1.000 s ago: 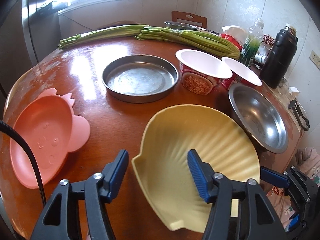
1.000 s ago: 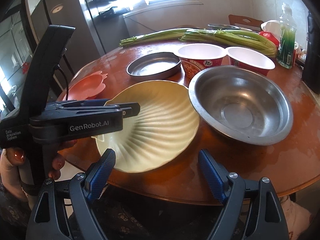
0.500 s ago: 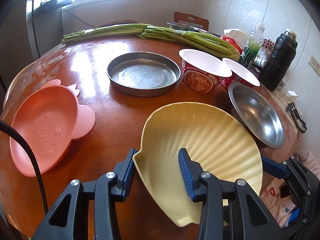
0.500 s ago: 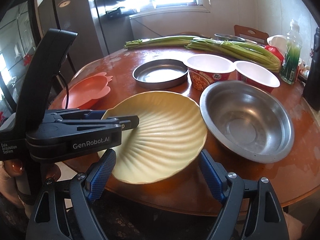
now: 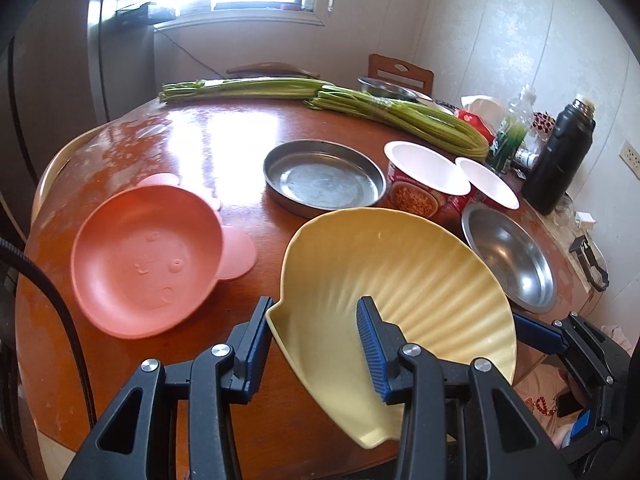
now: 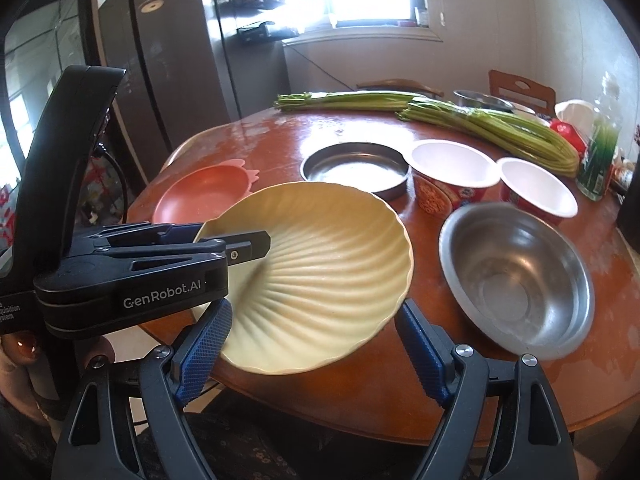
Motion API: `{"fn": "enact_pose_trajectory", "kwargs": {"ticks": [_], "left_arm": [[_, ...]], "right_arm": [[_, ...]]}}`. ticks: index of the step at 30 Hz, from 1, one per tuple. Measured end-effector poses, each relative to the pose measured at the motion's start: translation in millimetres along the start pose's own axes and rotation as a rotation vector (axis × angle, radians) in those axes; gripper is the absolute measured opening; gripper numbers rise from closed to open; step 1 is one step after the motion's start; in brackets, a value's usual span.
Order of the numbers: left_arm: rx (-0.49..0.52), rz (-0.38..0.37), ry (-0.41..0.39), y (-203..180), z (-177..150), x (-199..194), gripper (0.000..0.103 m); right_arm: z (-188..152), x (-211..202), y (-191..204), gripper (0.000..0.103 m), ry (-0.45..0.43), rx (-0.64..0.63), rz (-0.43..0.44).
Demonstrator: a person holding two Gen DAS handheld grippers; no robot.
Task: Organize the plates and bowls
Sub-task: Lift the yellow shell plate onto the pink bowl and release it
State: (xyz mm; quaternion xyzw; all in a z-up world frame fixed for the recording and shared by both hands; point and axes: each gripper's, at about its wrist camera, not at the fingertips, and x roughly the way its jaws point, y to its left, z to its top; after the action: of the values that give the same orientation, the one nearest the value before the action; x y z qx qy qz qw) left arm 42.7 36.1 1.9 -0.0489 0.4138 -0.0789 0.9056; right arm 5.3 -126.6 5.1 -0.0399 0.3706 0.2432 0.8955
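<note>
A yellow shell-shaped plate [image 5: 404, 288] is tilted up off the round wooden table [image 5: 224, 140]. My left gripper [image 5: 316, 344] is shut on its near rim, one finger inside and one outside; this shows in the right wrist view too [image 6: 320, 272]. My right gripper [image 6: 316, 344] is open and empty just under the plate's near edge. A pink animal-shaped plate [image 5: 148, 256] lies to the left. A flat steel pan [image 5: 324, 178], a steel bowl [image 5: 508, 256] and two white-and-red paper bowls [image 5: 426, 174] stand beyond.
Long green vegetable bundles [image 5: 360, 108] lie across the far side of the table. A black thermos [image 5: 560, 160], a bottle and small items crowd the right edge. Chairs stand behind the table. A fridge [image 6: 168, 80] is at the left.
My left gripper closed on the yellow plate's rim and lifted it, tilting it up off the table. My right gripper stayed open below the plate.
</note>
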Motion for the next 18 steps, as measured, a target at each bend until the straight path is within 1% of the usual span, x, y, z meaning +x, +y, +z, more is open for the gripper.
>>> {"fn": "enact_pose_trajectory", "kwargs": {"ticks": [8,15,18], "left_arm": [[-0.044,0.047,-0.038,29.7,7.8,-16.0,0.043],[-0.068,0.085,-0.066,52.0,13.2,-25.2,0.043],[-0.072,0.101,-0.073,59.1,15.7,-27.2,0.043]], "right_arm": [[21.6,11.9,21.8,0.085,-0.017,-0.054,0.042],[38.4,25.7,42.3,0.085,-0.042,-0.116,0.044],[46.1,34.3,45.9,0.085,-0.04,-0.121,0.057]]}}
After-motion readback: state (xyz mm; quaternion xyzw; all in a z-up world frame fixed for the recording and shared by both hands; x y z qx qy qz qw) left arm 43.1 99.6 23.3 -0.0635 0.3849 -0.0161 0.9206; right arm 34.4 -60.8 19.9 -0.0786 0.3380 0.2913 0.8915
